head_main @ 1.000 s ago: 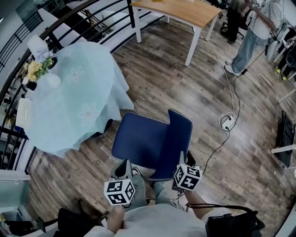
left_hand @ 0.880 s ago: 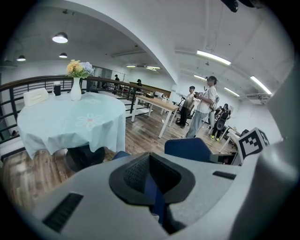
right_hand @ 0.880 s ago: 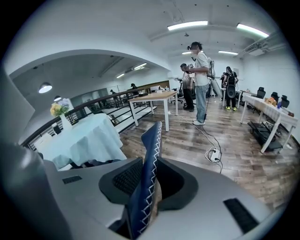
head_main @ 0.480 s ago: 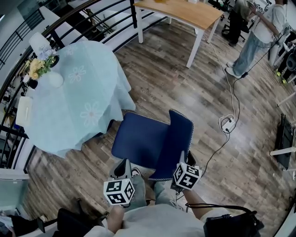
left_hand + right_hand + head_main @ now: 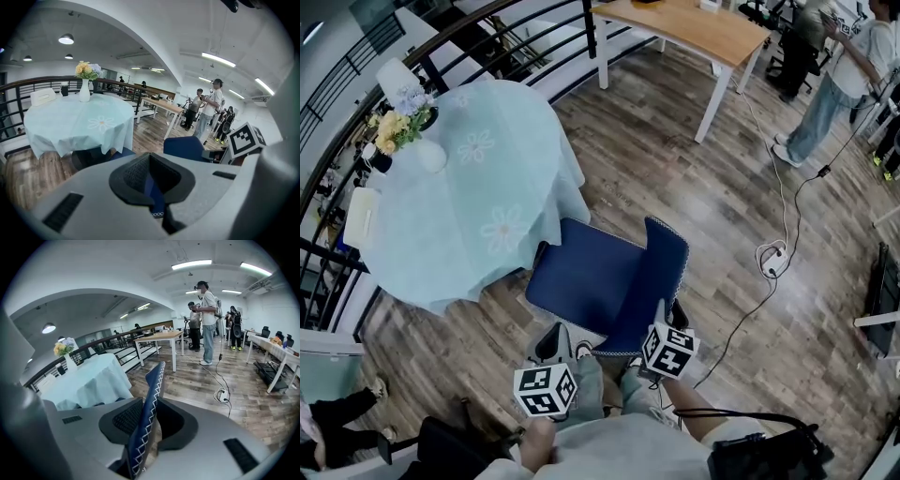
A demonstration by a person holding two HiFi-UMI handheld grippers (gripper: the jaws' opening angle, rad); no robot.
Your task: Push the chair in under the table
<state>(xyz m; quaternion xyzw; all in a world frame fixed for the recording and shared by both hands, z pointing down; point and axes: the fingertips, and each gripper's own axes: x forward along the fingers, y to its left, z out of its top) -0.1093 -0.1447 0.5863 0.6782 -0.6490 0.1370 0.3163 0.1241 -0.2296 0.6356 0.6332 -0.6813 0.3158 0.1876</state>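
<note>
Right gripper [image 5: 147,420] clenched on chair [image 5: 581,281] backrest edge; left gripper [image 5: 151,180] pinching blue seat trim. Seat front sits right at counter [image 5: 459,216] cloth hem, most of chair out in the open. Risk: seat snags cloth and drags it, vase [image 5: 429,155] topples; uneven push twists chair. Head view shows seat against hem; only gripper views show the grips.

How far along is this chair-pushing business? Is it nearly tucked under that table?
Only partly. Done: the blue padded chair has its front edge at the hem of the round table in its pale blue cloth. In hand: the right gripper clamps the chair's upright back, and the left gripper holds its seat edge. Left: most of the seat stands in the open and must slide under.
</note>
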